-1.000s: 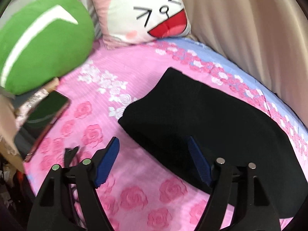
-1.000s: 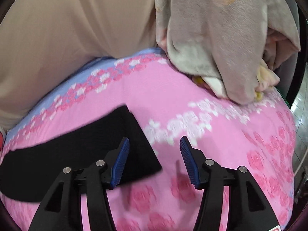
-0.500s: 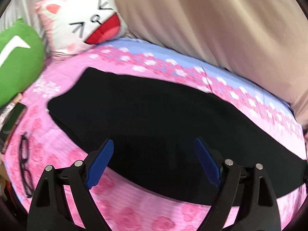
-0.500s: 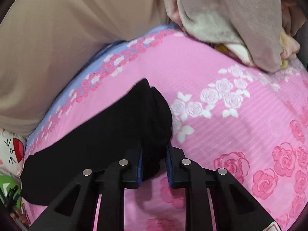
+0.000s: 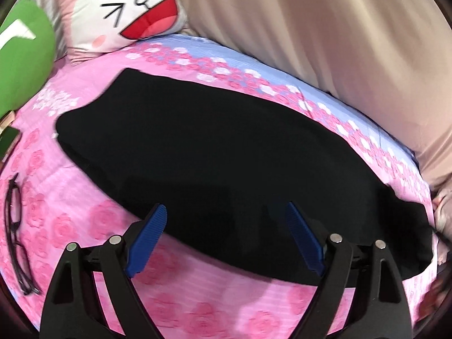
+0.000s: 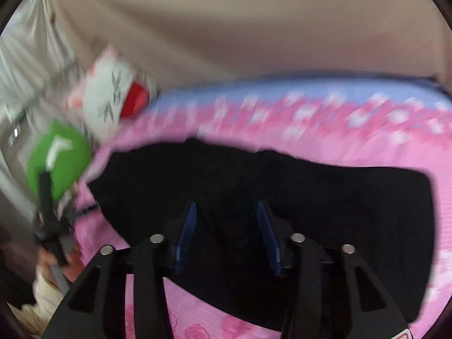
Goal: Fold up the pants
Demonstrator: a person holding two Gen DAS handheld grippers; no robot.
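Observation:
Black pants (image 5: 214, 152) lie flat as a long dark shape across the pink rose bedsheet (image 5: 84, 220). My left gripper (image 5: 226, 214) is open and empty, fingers spread over the pants' near edge. In the blurred right wrist view the pants (image 6: 325, 197) look shorter and doubled over. My right gripper (image 6: 224, 212) hovers over them with its jaws partly apart, and no cloth shows between the pads (image 6: 188, 226).
A white cat-face pillow (image 5: 127, 8) and a green cushion (image 5: 19, 53) sit at the bed's head. Black eyeglasses (image 5: 14, 226) lie on the sheet at the left edge. A beige curtain (image 5: 325, 42) hangs behind the bed. The left gripper shows at the right view's left edge.
My right gripper, shut on the pants' leg end half a second ago, has carried it over toward the pillows and opened. The left gripper stayed open over the pants.

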